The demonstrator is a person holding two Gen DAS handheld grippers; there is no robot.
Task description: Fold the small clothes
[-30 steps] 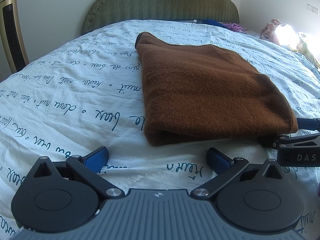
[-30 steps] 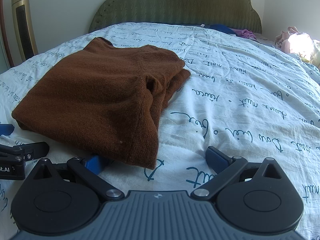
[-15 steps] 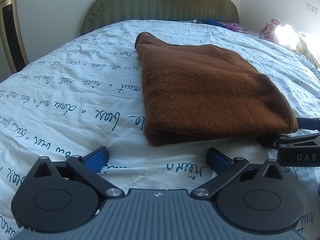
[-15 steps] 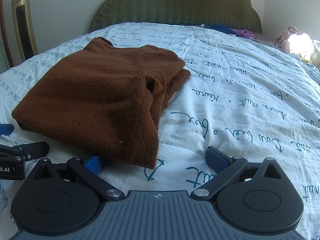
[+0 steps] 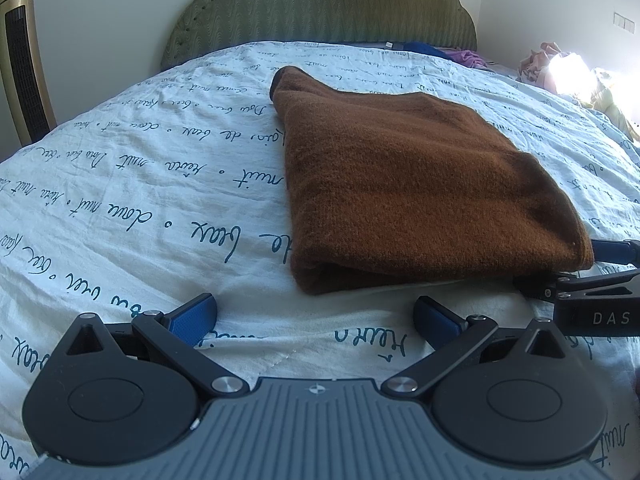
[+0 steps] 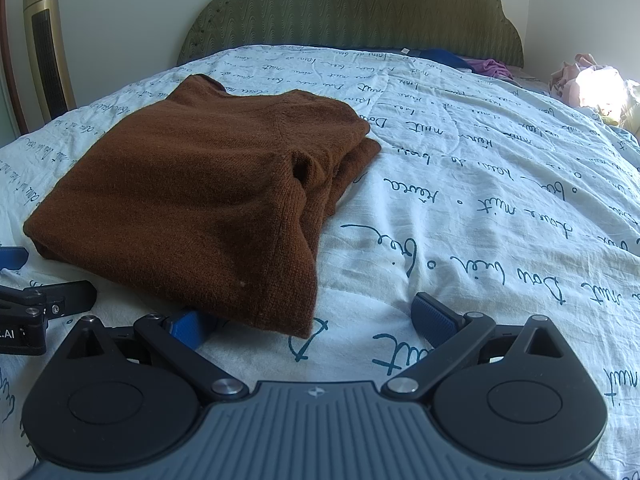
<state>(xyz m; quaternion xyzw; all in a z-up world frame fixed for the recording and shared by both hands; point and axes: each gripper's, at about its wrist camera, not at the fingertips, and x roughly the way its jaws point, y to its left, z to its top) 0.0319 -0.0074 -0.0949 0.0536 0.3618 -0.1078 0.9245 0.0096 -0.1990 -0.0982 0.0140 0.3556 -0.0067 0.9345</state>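
A folded brown knitted sweater (image 5: 412, 196) lay on the white script-printed bedspread (image 5: 160, 200). Left tongs (image 5: 316, 320) and right tongs (image 6: 312, 320) both gaped wide, empty.

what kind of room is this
Most likely a bedroom: a bed with a green padded headboard, a white quilt printed with script, and a folded brown sweater lying on it.

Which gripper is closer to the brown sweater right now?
Right. The right gripper has one finger tucked under the brown sweater's near corner; the left gripper sits open, just short of its near folded edge.
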